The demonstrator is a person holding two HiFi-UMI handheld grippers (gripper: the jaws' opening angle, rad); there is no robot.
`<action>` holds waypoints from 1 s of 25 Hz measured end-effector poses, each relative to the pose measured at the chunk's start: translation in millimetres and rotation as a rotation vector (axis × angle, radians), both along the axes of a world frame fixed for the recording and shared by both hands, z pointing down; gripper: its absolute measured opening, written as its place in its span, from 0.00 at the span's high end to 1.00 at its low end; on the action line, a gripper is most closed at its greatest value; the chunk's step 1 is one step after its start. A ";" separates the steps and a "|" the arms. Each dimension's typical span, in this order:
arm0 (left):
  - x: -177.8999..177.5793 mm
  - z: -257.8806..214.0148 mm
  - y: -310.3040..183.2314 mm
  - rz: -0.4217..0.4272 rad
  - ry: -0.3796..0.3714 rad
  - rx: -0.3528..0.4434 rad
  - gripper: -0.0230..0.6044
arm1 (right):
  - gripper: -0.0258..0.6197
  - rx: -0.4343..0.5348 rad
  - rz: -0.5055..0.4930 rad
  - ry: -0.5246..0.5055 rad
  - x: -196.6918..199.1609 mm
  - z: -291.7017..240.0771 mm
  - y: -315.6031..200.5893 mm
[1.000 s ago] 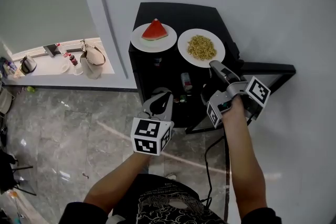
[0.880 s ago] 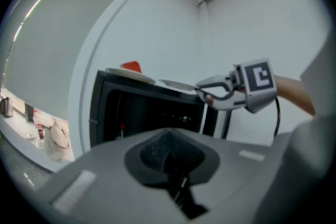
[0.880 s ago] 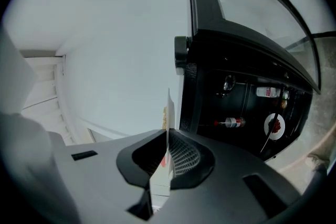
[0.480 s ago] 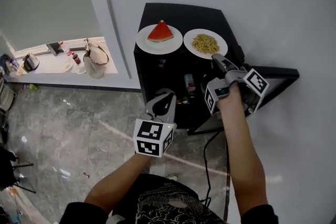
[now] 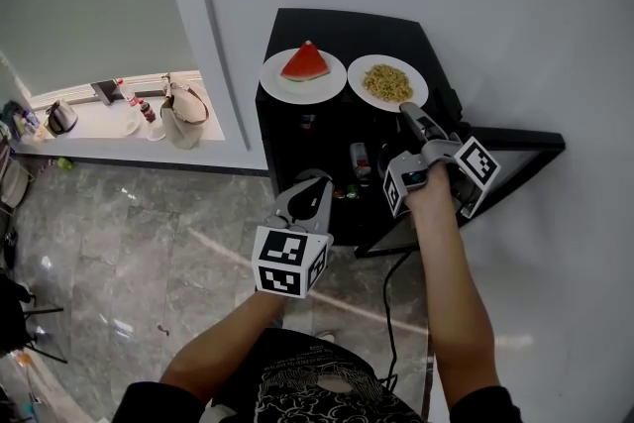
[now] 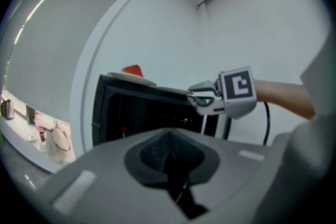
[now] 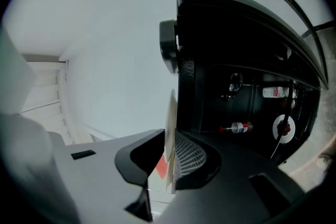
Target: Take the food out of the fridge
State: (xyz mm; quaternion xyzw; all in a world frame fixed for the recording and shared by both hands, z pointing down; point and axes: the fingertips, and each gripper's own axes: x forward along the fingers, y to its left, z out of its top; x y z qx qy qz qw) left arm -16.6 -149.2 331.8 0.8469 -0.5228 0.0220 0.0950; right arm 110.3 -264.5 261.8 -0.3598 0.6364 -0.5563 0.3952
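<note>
Two white plates stand on top of the black fridge (image 5: 332,25): one with a watermelon slice (image 5: 305,62), one with noodles (image 5: 387,81). My right gripper (image 5: 409,117) reaches the near rim of the noodle plate. In the right gripper view that rim (image 7: 170,123) stands edge-on between the jaws; they are opening, and a gap shows beside the plate. My left gripper (image 5: 307,183) hovers lower, in front of the open fridge, shut and empty. From the left gripper view the watermelon (image 6: 133,70) shows above the fridge, with the right gripper (image 6: 193,95) at the plate's edge.
The fridge door (image 5: 515,146) hangs open to the right. Bottles (image 5: 358,157) stand inside; the right gripper view shows a lying bottle (image 7: 239,127) and a small plate (image 7: 283,128). A cable (image 5: 389,297) runs over the marble floor. A handbag (image 5: 182,104) sits on a ledge at left.
The right gripper has stayed at the noodle plate's rim and tipped up a little. The left gripper has kept still. The camera has shifted slightly.
</note>
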 end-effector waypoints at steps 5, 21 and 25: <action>-1.3 -5.9 2.2 -0.005 -0.004 0.014 0.96 | 0.91 0.097 0.004 0.079 5.3 -5.1 28.9; 6.9 18.6 43.5 -0.043 -0.022 -0.039 0.96 | 0.93 0.422 -0.178 1.152 -59.8 68.8 149.2; 9.9 26.0 51.6 -0.040 -0.026 -0.051 0.96 | 0.93 0.459 -0.211 1.293 -68.9 82.3 160.2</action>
